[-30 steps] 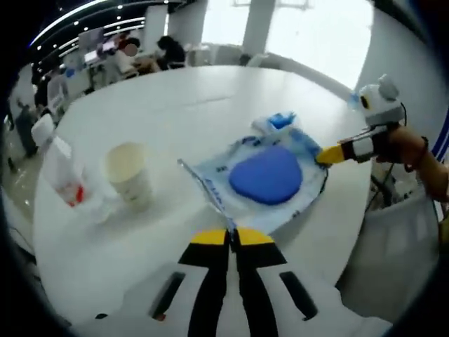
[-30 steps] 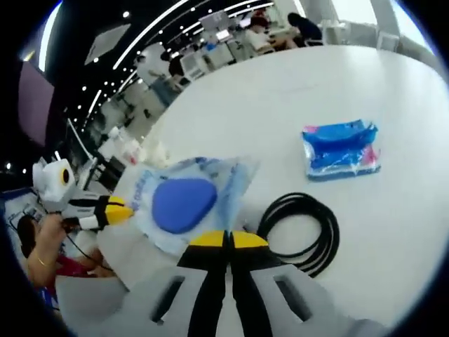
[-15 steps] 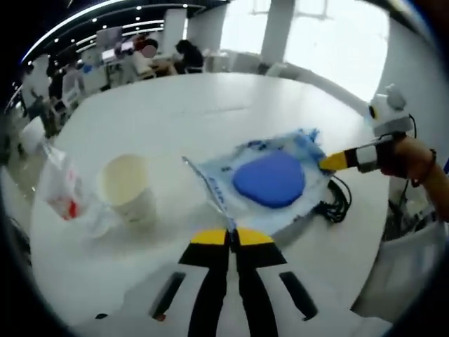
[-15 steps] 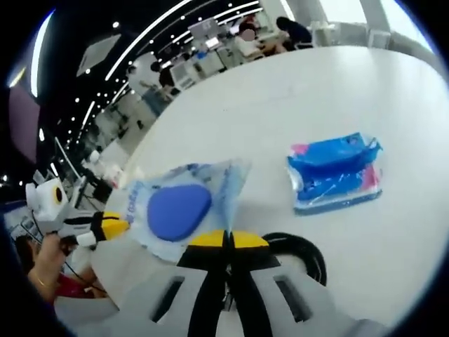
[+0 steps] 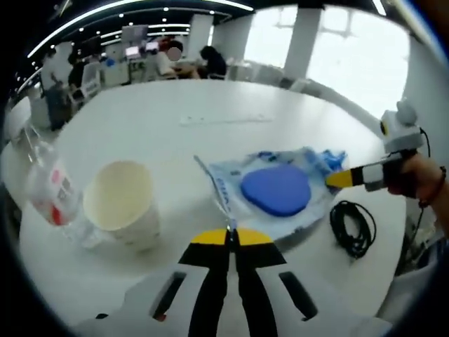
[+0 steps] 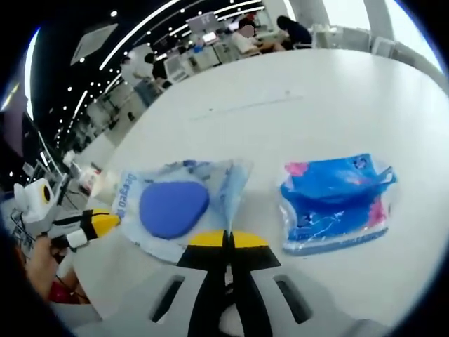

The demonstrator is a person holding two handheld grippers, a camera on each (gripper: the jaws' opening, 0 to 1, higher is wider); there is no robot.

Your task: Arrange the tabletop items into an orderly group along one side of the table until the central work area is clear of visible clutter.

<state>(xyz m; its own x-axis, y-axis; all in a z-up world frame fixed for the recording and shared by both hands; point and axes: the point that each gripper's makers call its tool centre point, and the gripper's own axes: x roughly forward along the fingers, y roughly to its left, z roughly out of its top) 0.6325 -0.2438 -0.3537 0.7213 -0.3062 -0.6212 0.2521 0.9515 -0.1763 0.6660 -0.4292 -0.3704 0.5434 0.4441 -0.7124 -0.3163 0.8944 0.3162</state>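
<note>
A clear plastic bag with a blue oval pad inside (image 5: 277, 189) is stretched between both grippers above the white table (image 5: 175, 126). My left gripper (image 5: 228, 235) is shut on the bag's near edge. From the right, my right gripper (image 5: 335, 179) pinches the far edge. In the right gripper view that gripper (image 6: 226, 239) is shut on the same bag (image 6: 175, 207), and the left gripper (image 6: 109, 222) holds it from the left. A blue tissue pack (image 6: 337, 203) lies just right of the bag. A paper cup (image 5: 123, 210) stands upright, left of the bag.
A coiled black cable (image 5: 353, 228) lies near the table's edge, right of the bag. A clear plastic bottle with a red label (image 5: 49, 189) sits beside the cup. People sit at desks far behind the table (image 6: 280, 105).
Both grippers have carried the bag along together. The cup has come closer in the left gripper view; in the right gripper view the tissue pack is nearer and the cable has slipped out of sight.
</note>
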